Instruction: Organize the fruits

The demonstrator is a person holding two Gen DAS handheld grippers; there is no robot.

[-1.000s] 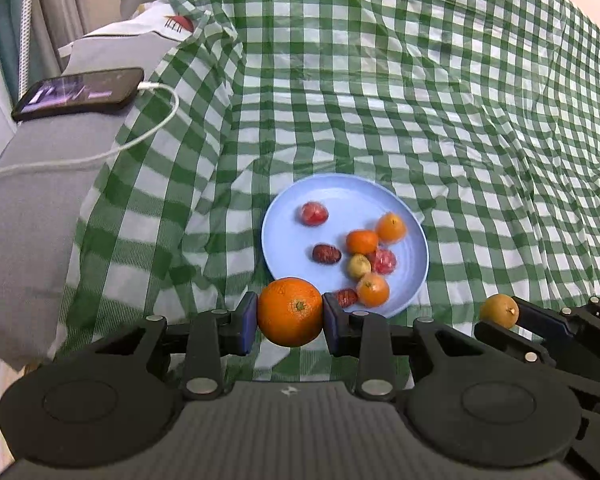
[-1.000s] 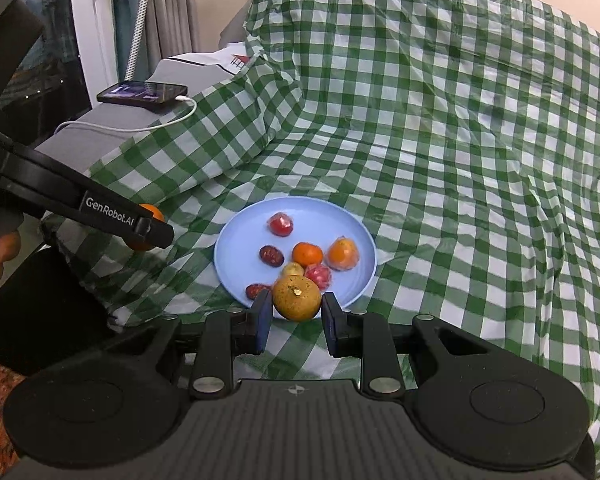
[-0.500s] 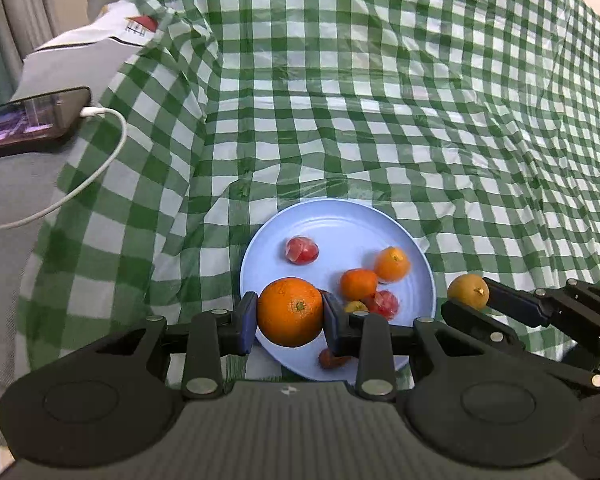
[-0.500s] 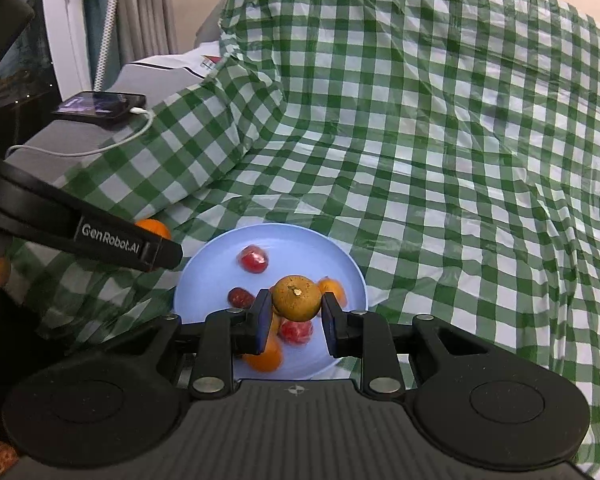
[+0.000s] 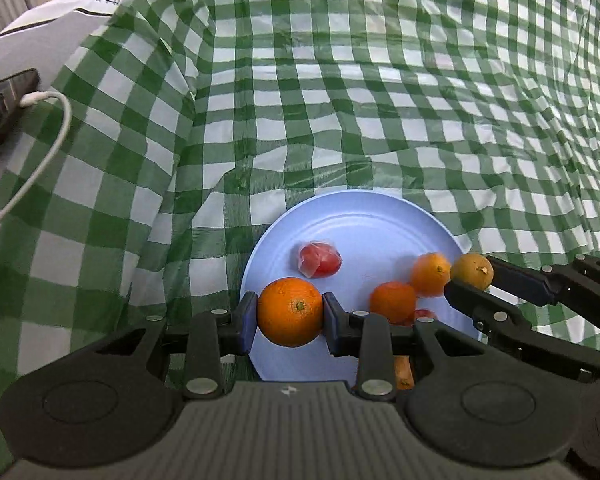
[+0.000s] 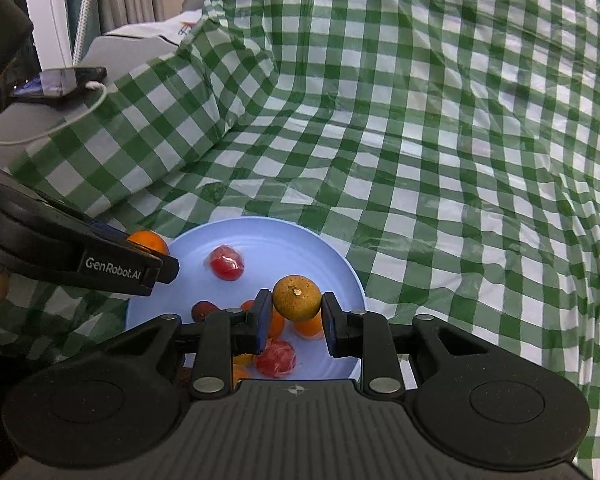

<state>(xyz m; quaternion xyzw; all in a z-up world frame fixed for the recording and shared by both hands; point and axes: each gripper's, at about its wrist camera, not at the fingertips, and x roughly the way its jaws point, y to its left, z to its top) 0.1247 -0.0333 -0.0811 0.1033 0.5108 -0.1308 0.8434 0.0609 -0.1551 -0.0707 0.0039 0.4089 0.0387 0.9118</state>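
Pinching an orange (image 5: 291, 312), the left gripper (image 5: 290, 322) hangs over the plate (image 5: 364, 220) rim at 8 o'clock. Right gripper (image 6: 296, 312) clamps a yellowish citrus (image 6: 297, 297) above the plate's 4 o'clock sector. Loose fruit lies on the plate; a red fruit (image 5: 319, 259) sits near centre, on checked cloth (image 5: 340, 100).

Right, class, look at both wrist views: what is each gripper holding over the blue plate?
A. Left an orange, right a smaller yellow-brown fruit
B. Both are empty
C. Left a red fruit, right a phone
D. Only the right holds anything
A: the left gripper is shut on an orange, and the right gripper is shut on a yellow-brown fruit above the plate.
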